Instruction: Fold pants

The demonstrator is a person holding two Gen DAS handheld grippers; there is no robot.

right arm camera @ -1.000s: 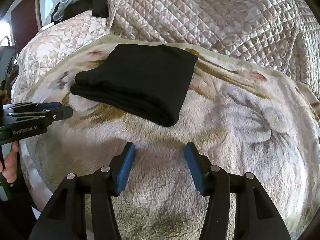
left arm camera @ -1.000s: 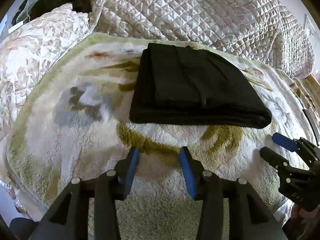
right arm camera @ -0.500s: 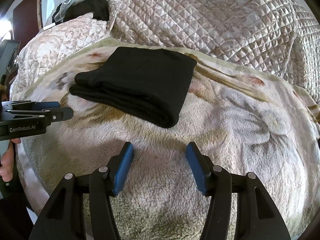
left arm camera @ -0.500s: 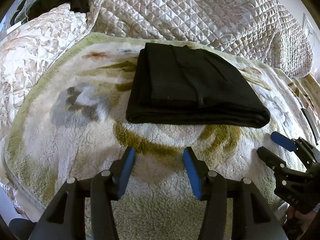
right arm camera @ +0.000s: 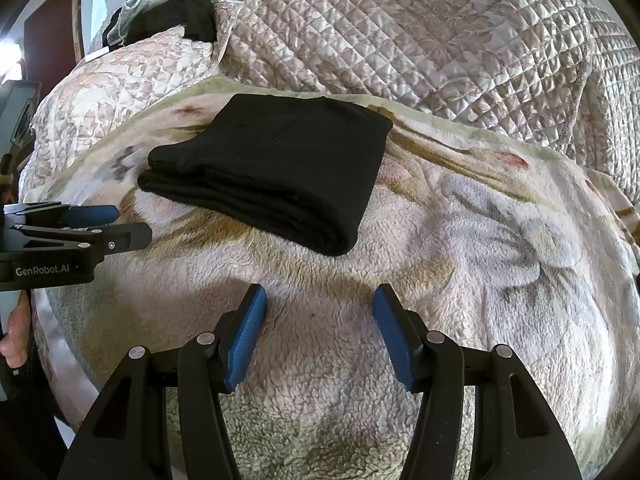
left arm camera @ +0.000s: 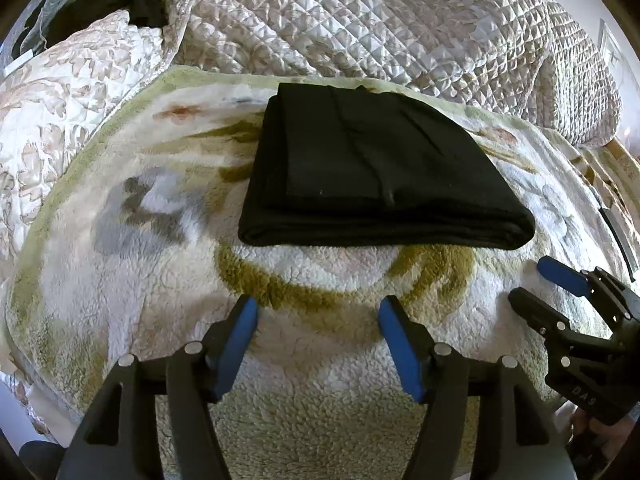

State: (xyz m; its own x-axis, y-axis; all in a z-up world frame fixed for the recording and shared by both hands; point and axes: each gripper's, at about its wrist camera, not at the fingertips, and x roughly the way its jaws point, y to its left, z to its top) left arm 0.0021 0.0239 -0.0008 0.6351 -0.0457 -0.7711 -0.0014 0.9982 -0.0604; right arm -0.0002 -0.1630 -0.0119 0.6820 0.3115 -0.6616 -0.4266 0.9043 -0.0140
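Observation:
The black pants [left arm camera: 372, 168] lie folded into a compact rectangle on a fleece floral blanket [left arm camera: 140, 272]; they also show in the right wrist view [right arm camera: 276, 172]. My left gripper [left arm camera: 318, 312] is open and empty, held back from the near folded edge; it also appears at the left of the right wrist view [right arm camera: 132, 224]. My right gripper [right arm camera: 320, 300] is open and empty, short of the pants' near right corner; it shows at the right of the left wrist view [left arm camera: 532, 284].
A quilted beige bedspread [left arm camera: 380, 20] is heaped behind the blanket. A floral pillow [left arm camera: 60, 92] lies at the left. Dark clothes [right arm camera: 176, 12] are piled at the far left. The blanket's edge [left arm camera: 24, 360] drops off at the near left.
Both grippers have drawn slightly back from the folded pants and their jaws have spread a little wider. The pants have not moved.

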